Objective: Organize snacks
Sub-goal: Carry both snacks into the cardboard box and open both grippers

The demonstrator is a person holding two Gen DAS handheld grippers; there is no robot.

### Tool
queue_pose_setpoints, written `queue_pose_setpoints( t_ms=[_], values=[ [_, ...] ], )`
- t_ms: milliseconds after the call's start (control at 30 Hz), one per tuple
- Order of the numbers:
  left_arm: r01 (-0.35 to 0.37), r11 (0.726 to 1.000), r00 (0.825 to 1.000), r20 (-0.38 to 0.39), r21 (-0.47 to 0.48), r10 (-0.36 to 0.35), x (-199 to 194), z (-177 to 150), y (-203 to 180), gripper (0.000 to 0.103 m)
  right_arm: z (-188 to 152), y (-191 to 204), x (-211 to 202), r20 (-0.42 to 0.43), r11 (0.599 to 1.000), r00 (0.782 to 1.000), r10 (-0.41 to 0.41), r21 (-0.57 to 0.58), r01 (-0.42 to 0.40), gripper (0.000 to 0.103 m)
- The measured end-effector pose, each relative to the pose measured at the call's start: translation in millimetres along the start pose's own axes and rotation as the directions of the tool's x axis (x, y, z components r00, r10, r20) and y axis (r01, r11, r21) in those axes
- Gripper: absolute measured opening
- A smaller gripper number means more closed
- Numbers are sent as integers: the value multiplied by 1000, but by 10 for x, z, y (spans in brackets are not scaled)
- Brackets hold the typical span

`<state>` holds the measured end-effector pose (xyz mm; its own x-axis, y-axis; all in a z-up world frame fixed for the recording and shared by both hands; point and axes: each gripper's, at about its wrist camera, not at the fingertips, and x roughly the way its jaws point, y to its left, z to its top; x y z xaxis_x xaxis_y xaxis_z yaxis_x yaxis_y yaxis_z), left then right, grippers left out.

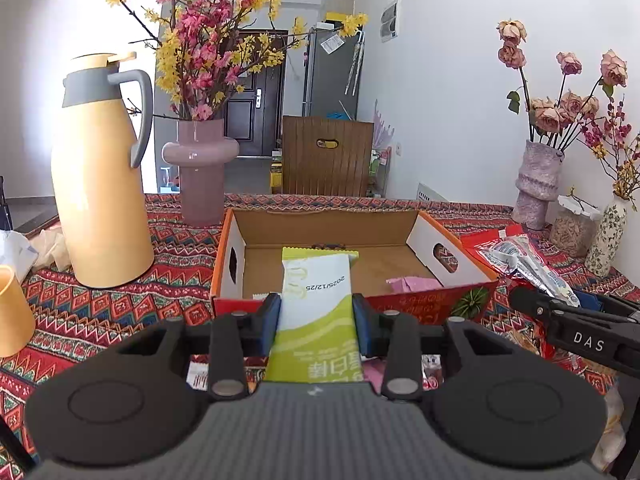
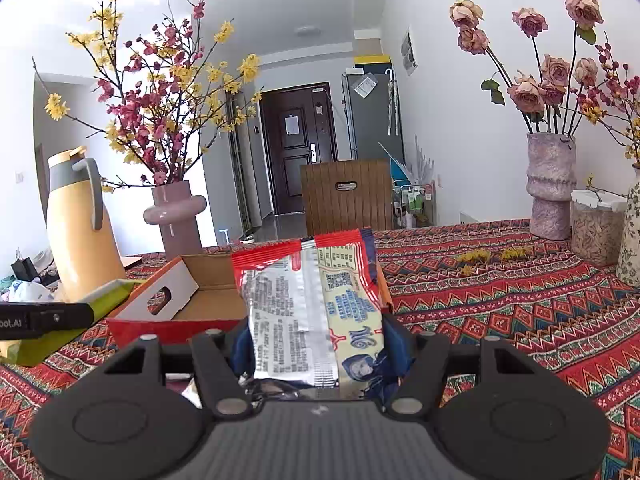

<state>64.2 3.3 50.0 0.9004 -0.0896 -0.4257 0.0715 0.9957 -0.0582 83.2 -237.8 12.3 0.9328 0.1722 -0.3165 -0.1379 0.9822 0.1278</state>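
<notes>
My left gripper [image 1: 316, 312] is shut on a green and white snack packet [image 1: 316, 300] and holds it at the near wall of the open cardboard box [image 1: 424, 236], its top end over the box floor. A pink packet [image 1: 412, 283] lies inside the box at the right. My right gripper [image 2: 316, 344] is shut on a red, silver and blue snack bag [image 2: 312, 312], held upright just right of the box [image 2: 176, 292]. The right gripper also shows in the left wrist view [image 1: 576, 320], and the left gripper with its green packet shows in the right wrist view [image 2: 60, 316].
A yellow thermos jug [image 1: 100, 184] and a mauve vase with blossom branches [image 1: 200, 168] stand left of the box. Vases with dried roses [image 2: 550, 184] and a jar [image 2: 596, 228] stand at the right. More snack packets [image 1: 432, 372] lie below my left gripper. A yellow cup [image 1: 12, 316] sits at the far left.
</notes>
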Motion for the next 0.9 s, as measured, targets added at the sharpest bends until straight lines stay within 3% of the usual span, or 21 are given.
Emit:
queue_pose_setpoints(
  t_ms=[300,567,900],
  values=[
    [-33,999,999,36,-1,33,284,331,-21,38,344,48,390,15,1000,1000,12,-18,-12,63],
    [-66,998,998,12,-21,67,701,509,23,38,606,101,937,-31,1000,999,19,-2,-20,63],
    [-120,989,992,-38,-81,117,1281,453,188,38,543,99,1529,-94,1000,996,-8,7,9,63]
  ],
)
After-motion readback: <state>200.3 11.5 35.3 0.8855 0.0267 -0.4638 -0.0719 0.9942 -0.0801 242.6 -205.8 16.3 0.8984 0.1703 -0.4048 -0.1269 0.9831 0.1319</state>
